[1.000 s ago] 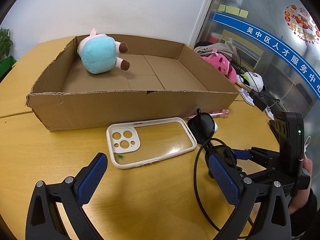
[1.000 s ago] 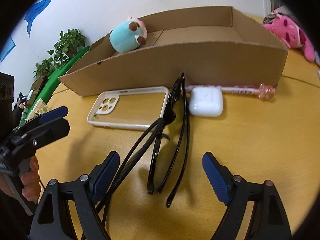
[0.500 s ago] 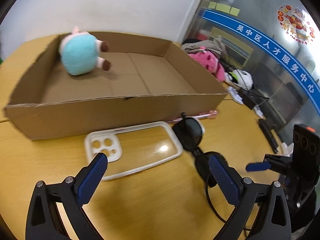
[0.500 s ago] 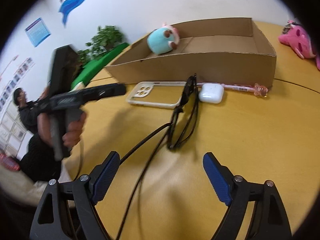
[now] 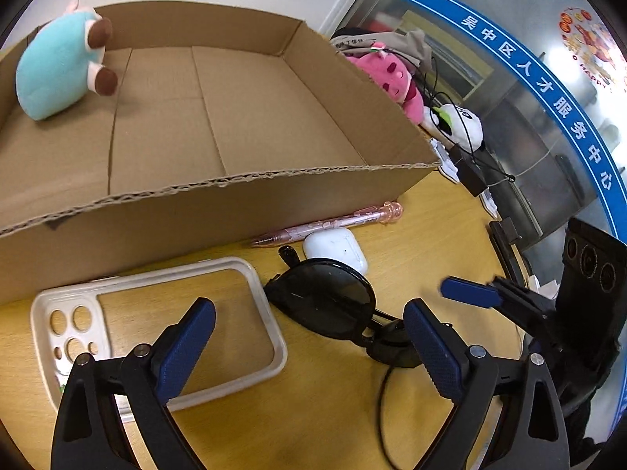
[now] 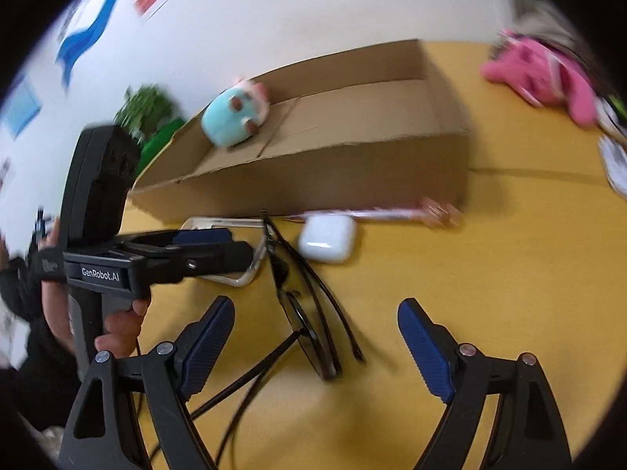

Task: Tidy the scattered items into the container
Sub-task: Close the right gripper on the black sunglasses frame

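Observation:
A shallow cardboard box (image 5: 243, 203) (image 6: 352, 164) sits on the yellow table with a teal plush toy (image 5: 58, 74) (image 6: 235, 117) inside at its far left. In front of the box lie a white phone case (image 5: 156, 337) (image 6: 239, 278), black sunglasses (image 5: 329, 305) (image 6: 309, 313), a white earbud case (image 5: 337, 250) (image 6: 327, 239) and a pink pen (image 5: 333, 223) (image 6: 376, 213). My left gripper (image 5: 309, 340) is open, low over the phone case and sunglasses; it also shows in the right wrist view (image 6: 203, 250). My right gripper (image 6: 313, 344) is open and straddles the sunglasses; one blue fingertip (image 5: 470, 293) shows in the left wrist view.
A pink plush (image 5: 392, 78) (image 6: 544, 74), a white plush (image 5: 458, 125) and black cables and adapters (image 5: 470, 172) lie right of the box. A black cable (image 5: 384, 411) (image 6: 243, 384) trails across the table by the sunglasses. A green plant (image 6: 149, 109) stands far left.
My left gripper has moved forward and right, closer to the sunglasses and earbud case. My right gripper has pulled back and swung right, and is back near the sunglasses. Both stay open.

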### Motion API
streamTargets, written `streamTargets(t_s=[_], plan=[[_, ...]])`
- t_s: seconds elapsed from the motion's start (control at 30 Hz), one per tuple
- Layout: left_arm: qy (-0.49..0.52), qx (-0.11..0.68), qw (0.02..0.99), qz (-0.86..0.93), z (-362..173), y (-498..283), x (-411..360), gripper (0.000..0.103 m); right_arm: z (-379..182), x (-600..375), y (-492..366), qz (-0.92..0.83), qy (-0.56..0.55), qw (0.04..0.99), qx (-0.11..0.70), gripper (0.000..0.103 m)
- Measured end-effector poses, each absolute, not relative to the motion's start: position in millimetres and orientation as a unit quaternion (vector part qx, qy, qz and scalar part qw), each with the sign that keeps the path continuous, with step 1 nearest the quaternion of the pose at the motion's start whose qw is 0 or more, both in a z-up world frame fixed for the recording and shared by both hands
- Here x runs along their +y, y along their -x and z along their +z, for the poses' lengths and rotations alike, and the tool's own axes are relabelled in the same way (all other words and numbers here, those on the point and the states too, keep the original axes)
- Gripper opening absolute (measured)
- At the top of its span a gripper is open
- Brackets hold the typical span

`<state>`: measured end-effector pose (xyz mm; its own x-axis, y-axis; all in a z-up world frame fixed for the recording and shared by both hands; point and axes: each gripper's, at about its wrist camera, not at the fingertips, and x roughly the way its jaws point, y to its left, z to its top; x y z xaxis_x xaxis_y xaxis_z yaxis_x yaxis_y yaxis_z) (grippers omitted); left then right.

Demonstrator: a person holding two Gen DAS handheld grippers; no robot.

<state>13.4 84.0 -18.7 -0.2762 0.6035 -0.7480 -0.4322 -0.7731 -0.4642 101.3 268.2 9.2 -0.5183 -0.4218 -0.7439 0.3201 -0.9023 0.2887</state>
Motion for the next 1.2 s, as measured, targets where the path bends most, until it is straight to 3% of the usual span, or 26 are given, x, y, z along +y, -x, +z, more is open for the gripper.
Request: streamTargets(t_s=[0.2, 0.3, 0.33, 0.37, 0.6, 0.83, 0.97, 1.2], plan=[[0.512, -0.091, 0.323, 0.791, -26, -10, 86, 0.097, -18, 246, -78, -0.843, -0.486, 0.228, 0.017, 0.080], [0.512, -0.087, 0.326, 0.790, -26, -10, 86, 0.094, -18, 243, -79, -0.845, -0.484, 0.227, 0.024, 0.062], [0.513, -0.088, 0.327, 0.789, -26, -9, 86, 0.092, -18, 245, -79, -0.844, -0.486, 0.227, 0.017, 0.046], [0.514, -0.088, 0.327, 0.788, -26, -9, 86, 0.091, -18, 246, -79, -0.843, -0.488, 0.227, 0.009, 0.041], [0.522, -0.090, 0.338, 0.778, -26, -13, 93, 0.085, -19, 250, -95, -0.847, -0.483, 0.220, -0.023, 0.031], [0.529, -0.108, 0.355, 0.763, -26, -12, 108, 0.085, -10, 276, -108, -0.872, -0.451, 0.181, -0.052, 0.028], [0.538, -0.111, 0.379, 0.745, -27, -5, 136, 0.085, -4, 280, -111, -0.887, -0.434, 0.154, -0.027, 0.013], [0.537, -0.091, 0.372, 0.752, -25, -4, 163, 0.085, -18, 277, -115, -0.875, -0.452, 0.171, 0.012, 0.014]])
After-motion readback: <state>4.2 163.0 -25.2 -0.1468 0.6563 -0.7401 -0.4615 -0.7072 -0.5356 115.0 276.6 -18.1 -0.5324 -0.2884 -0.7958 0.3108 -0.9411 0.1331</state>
